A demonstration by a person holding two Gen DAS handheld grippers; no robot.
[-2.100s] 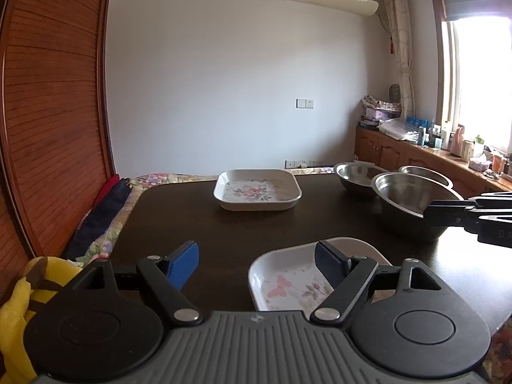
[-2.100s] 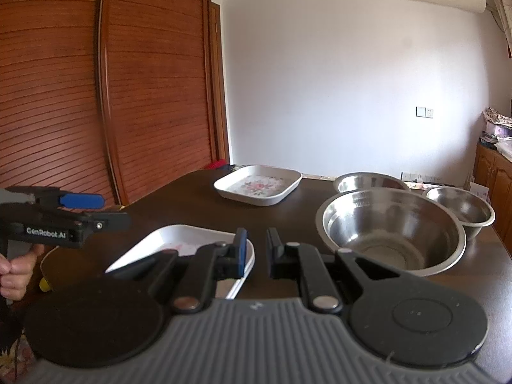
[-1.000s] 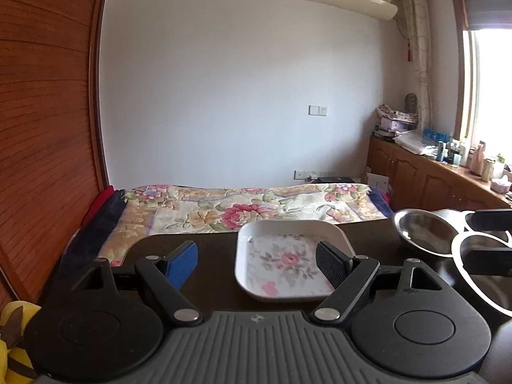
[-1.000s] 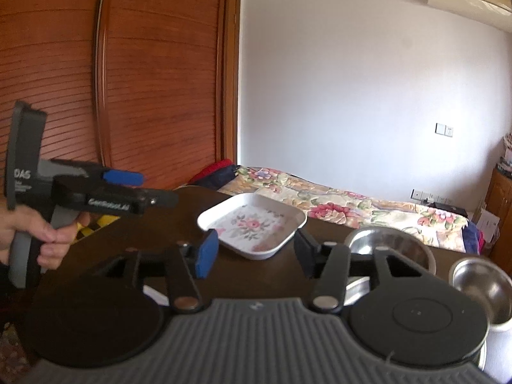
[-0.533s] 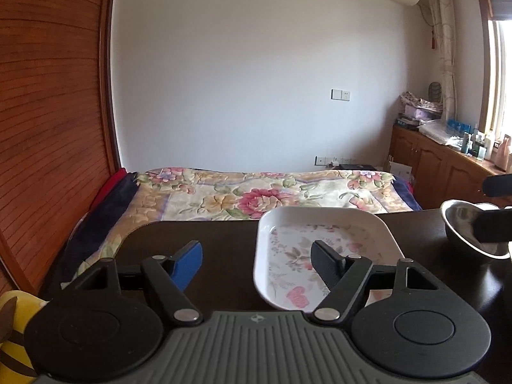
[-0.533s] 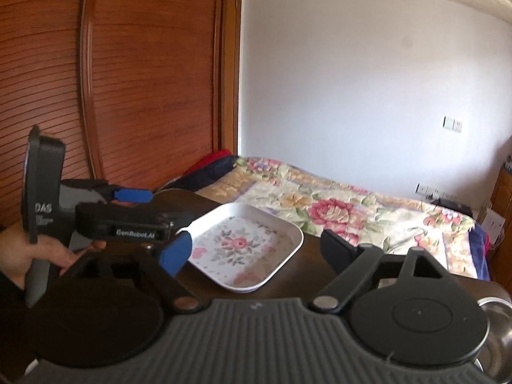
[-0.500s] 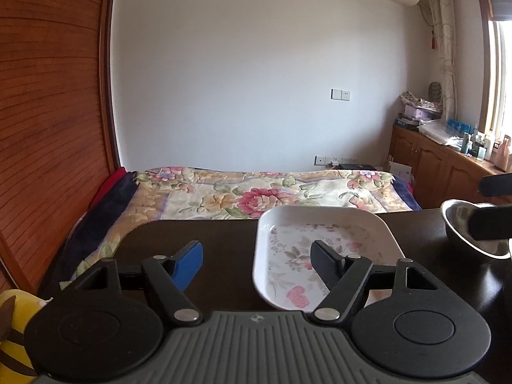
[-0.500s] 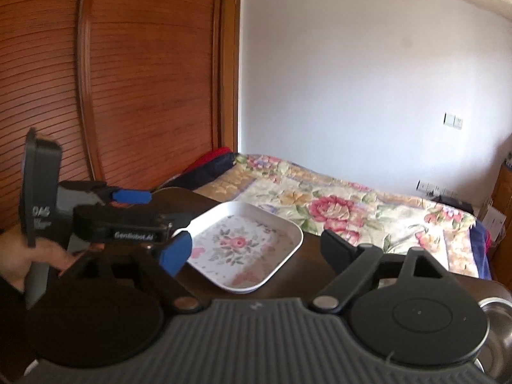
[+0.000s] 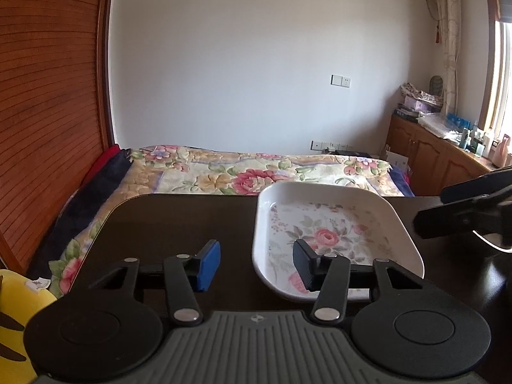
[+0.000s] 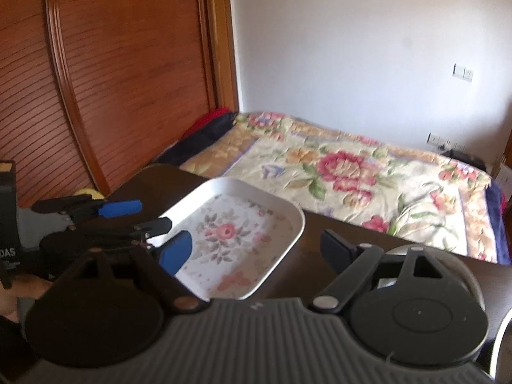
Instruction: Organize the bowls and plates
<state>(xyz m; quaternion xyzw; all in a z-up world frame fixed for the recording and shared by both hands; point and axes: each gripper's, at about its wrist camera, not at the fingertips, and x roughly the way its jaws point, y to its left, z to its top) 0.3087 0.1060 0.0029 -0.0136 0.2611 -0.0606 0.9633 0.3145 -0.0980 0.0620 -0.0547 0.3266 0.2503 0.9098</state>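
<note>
A white square plate with a pink flower pattern lies near the far edge of the dark table. My left gripper is open, its jaws straddling the plate's near left rim, black finger over the plate, blue finger outside it. My right gripper is open wide above the same plate, at its right rim. The left gripper also shows in the right wrist view, and the right gripper in the left wrist view. A steel bowl is mostly hidden under the right gripper.
A bed with a floral quilt lies just beyond the table's far edge. A wooden wardrobe stands at the left. A wooden cabinet with clutter runs under the window at the right. Something yellow sits at the lower left.
Both grippers have moved forward and down to the far floral plate. The left jaws have narrowed somewhat and now straddle its left rim. The right gripper has opened wide.
</note>
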